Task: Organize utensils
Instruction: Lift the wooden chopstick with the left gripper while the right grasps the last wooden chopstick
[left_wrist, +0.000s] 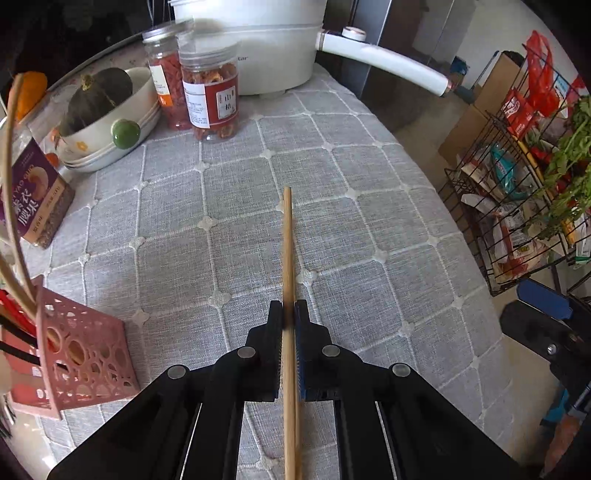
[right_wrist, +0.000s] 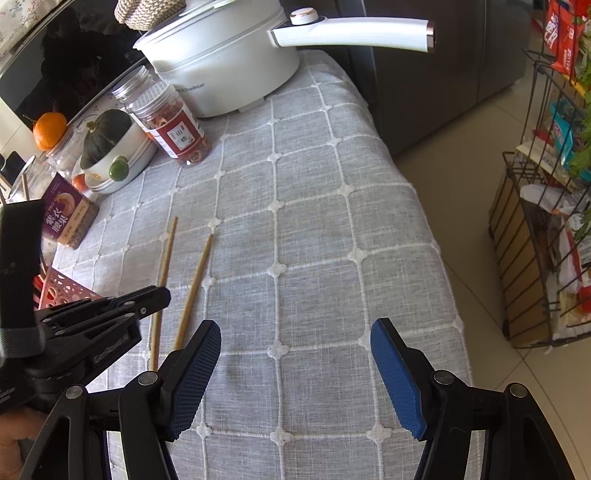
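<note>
- Jaws of the left gripper (left_wrist: 289, 306) were clamped on a wooden chopstick (left_wrist: 288, 236) pointing to 12 o'clock.
- Jaws of the right gripper (right_wrist: 295, 343) stood wide over the tabletop (right_wrist: 314, 221), holding nothing.
- Second chopstick (right_wrist: 194, 288) lay at 10 o'clock from them.

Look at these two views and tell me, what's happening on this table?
A person is tidying chopsticks with two handheld grippers. The left gripper is shut on one wooden chopstick. A second chopstick lies on the grey tablecloth. The right gripper is open and empty. The pink utensil holder stands on the left.
</note>
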